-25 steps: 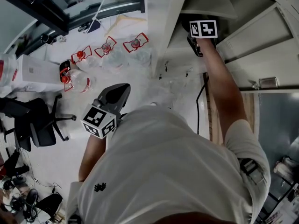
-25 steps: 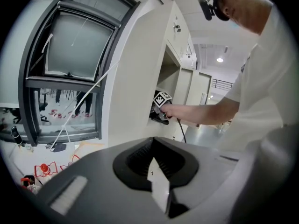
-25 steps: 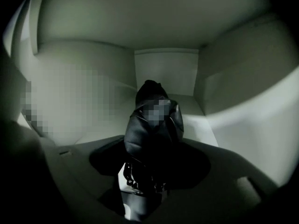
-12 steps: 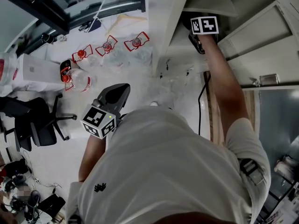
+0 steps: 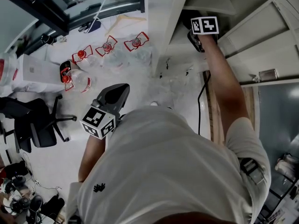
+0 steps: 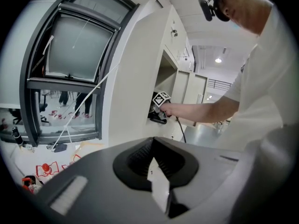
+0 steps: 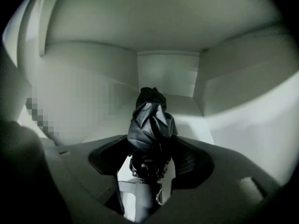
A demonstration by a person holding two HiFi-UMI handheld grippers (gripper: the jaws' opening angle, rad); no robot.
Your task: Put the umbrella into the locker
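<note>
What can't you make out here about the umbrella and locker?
Umbrella: unseen in head view, inside the locker behind the right gripper, whose jaws have just been opening around it.
Umbrella's near end: right gripper view, too dark to identify.
Locker's side wall: right gripper view, partly under a mosaic patch.

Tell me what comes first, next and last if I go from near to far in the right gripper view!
right gripper, whose jaws have just been opening → black folded fabric umbrella, its near end loose between those jaws → pale back wall of the locker
</note>
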